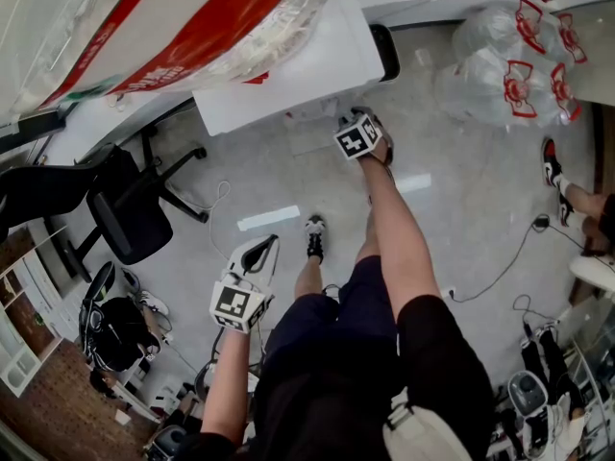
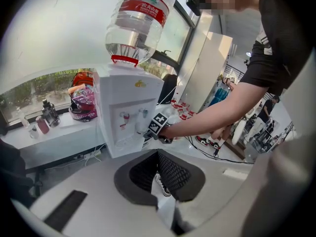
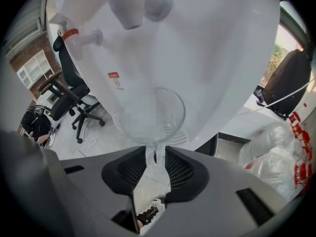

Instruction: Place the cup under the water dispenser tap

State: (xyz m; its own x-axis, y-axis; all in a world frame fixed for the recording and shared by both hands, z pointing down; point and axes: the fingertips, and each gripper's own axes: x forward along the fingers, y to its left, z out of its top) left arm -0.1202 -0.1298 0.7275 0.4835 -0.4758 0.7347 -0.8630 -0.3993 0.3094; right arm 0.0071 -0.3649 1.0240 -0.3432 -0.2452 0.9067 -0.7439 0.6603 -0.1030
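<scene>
A clear plastic cup [image 3: 153, 115] stands in the recess of the white water dispenser [image 3: 217, 58], below the white tap [image 3: 132, 6]; a red-banded tap [image 3: 74, 36] is to its left. My right gripper [image 3: 157, 149] is open, and the cup's near wall sits in the narrow gap between its pads. In the head view the right gripper [image 1: 360, 137] reaches under the dispenser's [image 1: 288, 75] front edge. My left gripper [image 1: 258, 253] hangs lower, away from the dispenser, over the floor. In its own view the left gripper [image 2: 158, 154] is shut on nothing and faces the dispenser [image 2: 126, 115].
A large water bottle [image 2: 138, 21] tops the dispenser. A black office chair [image 1: 130, 214] stands to the left. Plastic bags [image 1: 514, 65] lie on the floor at the right, with cables [image 1: 500, 267] and another person's foot [image 1: 551, 161] nearby. A counter [image 2: 49, 132] holds jars.
</scene>
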